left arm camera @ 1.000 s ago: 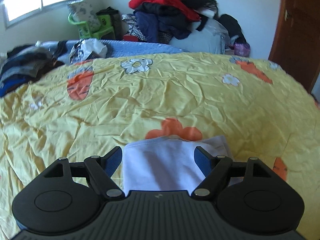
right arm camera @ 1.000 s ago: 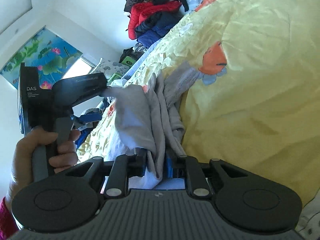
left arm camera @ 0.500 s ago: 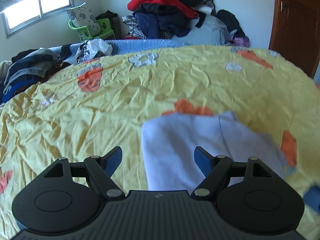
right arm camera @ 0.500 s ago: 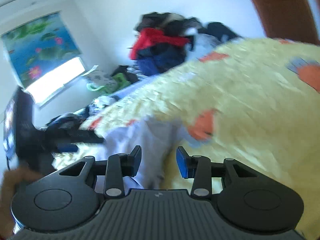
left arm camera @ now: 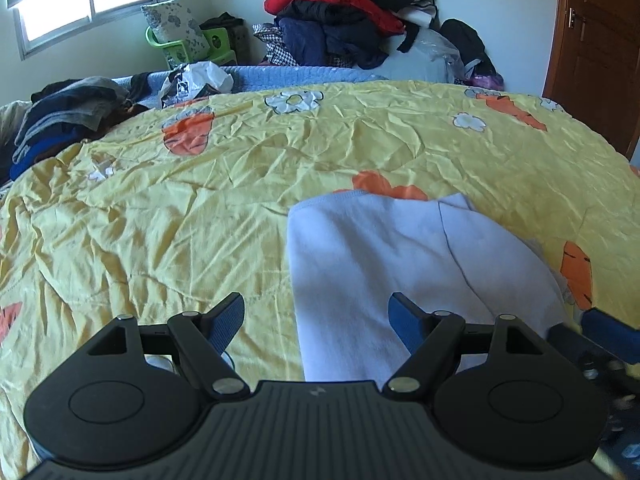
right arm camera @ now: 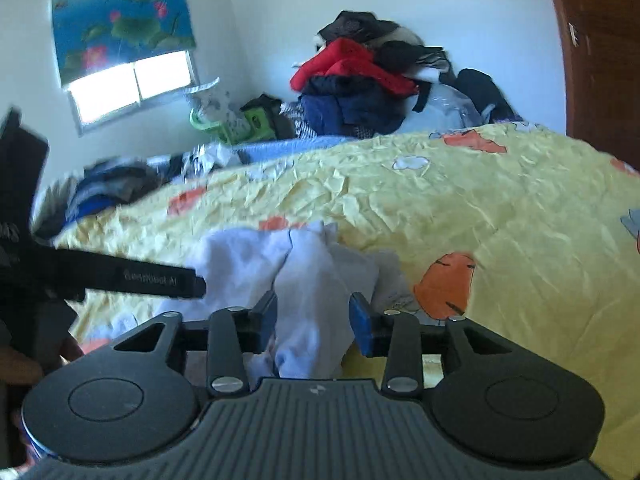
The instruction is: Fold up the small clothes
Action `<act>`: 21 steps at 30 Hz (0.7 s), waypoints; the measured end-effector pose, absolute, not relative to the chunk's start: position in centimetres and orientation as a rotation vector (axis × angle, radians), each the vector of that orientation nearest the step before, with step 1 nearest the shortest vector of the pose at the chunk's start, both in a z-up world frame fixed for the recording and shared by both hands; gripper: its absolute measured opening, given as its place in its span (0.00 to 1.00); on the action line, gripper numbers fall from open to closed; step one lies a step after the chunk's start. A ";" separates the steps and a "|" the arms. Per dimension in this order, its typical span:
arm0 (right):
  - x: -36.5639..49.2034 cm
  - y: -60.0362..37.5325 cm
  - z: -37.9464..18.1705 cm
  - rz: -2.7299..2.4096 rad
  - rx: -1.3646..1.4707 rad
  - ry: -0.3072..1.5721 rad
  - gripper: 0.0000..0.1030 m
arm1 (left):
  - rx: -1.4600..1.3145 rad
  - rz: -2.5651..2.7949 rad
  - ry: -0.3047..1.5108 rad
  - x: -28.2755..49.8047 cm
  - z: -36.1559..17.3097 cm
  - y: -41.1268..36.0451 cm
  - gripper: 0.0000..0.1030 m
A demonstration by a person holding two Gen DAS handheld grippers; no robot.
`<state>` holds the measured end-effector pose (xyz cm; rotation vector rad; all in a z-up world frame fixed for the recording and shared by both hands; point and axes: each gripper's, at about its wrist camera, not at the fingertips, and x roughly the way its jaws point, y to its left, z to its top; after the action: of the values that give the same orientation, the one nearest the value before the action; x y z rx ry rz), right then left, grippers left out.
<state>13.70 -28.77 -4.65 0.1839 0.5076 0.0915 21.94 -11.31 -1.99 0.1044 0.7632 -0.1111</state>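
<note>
A small pale lavender garment [left arm camera: 392, 264] lies folded on the yellow bedspread [left arm camera: 200, 208]. My left gripper [left arm camera: 316, 320] is open and empty, with the garment's left edge between its fingers. In the right wrist view the same garment [right arm camera: 312, 280] lies in a crumpled heap. My right gripper [right arm camera: 313, 318] is open, its jaws either side of the cloth's near end without clamping it. The left gripper's finger [right arm camera: 160, 280] reaches in from the left beside the cloth. The right gripper's blue fingertip [left arm camera: 608, 332] shows at the right edge of the left wrist view.
A stack of dark folded clothes [left arm camera: 60, 120] sits at the bed's far left. A big heap of red and dark clothes [left arm camera: 344, 20] is piled against the back wall. A green plastic chair [left arm camera: 188, 48] stands under the window. A brown door [left arm camera: 596, 48] is at the right.
My right gripper has let go of the garment and opened. The cloth has dropped from hanging in the air to lying on the bedspread. The left gripper has drawn back and left.
</note>
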 end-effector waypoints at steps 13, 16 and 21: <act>13.1 -33.2 -5.1 0.146 0.365 0.569 0.73 | -0.027 -0.186 0.792 21.2 -2.7 -8.2 0.77; 14.1 -34.4 -6.3 0.244 0.461 0.656 0.72 | -0.187 -0.273 0.838 21.2 -3.7 -5.8 0.77; 15.5 -34.9 -8.1 0.337 0.579 0.698 0.70 | -0.379 -0.403 0.886 21.7 -5.4 -3.7 0.77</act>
<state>15.52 -34.89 -8.06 0.5791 0.6976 0.3371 21.70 -3.66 -5.41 -0.3789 0.8856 -0.4030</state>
